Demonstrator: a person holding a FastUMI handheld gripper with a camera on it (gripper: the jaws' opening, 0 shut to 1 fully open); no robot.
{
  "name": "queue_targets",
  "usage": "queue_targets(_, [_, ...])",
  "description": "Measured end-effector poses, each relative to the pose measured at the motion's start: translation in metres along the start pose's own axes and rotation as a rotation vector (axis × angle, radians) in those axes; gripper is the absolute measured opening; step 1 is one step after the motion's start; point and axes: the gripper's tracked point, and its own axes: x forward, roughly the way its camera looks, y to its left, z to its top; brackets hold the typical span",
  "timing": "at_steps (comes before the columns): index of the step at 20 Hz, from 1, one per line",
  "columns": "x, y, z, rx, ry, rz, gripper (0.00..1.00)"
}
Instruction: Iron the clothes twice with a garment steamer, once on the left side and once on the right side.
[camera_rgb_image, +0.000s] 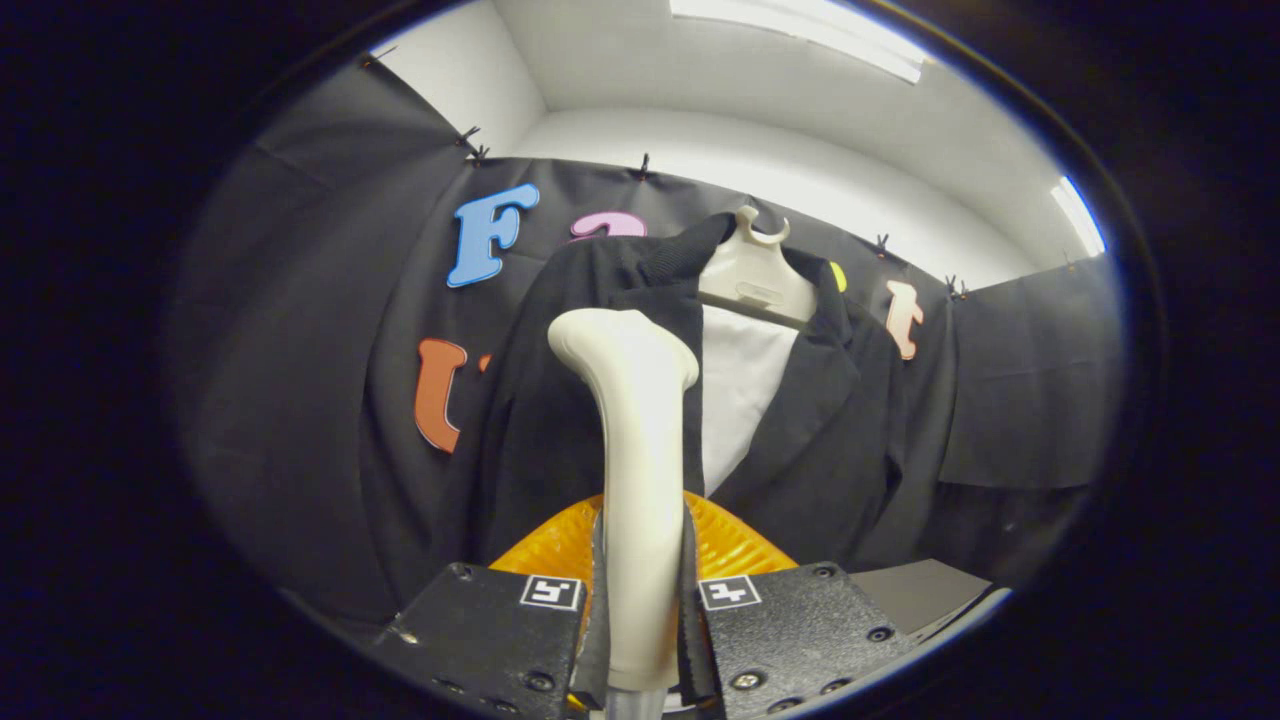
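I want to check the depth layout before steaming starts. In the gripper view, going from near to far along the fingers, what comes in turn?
Gripper, its fingers shut on the steamer handle → steamer head → black jacket on its hanger → black cloth wall.

Booth under strip lighting

Black cloth (300, 300) is clipped along its top edge against white walls (760, 170); two long ceiling lights (800, 30) glow overhead.
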Motion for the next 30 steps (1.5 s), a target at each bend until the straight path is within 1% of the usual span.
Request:
queue_targets(8, [-0.014, -0.003, -0.045, -0.010, 0.065, 0.004, 0.30])
queue_targets(21, [-0.046, 0.006, -0.111, -0.049, 0.152, 0.031, 0.30])
queue_targets(25, [-0.055, 0.005, -0.141, -0.038, 0.208, 0.034, 0.30])
queue_targets(30, [-0.064, 0.006, -0.175, -0.056, 0.255, 0.039, 0.30])
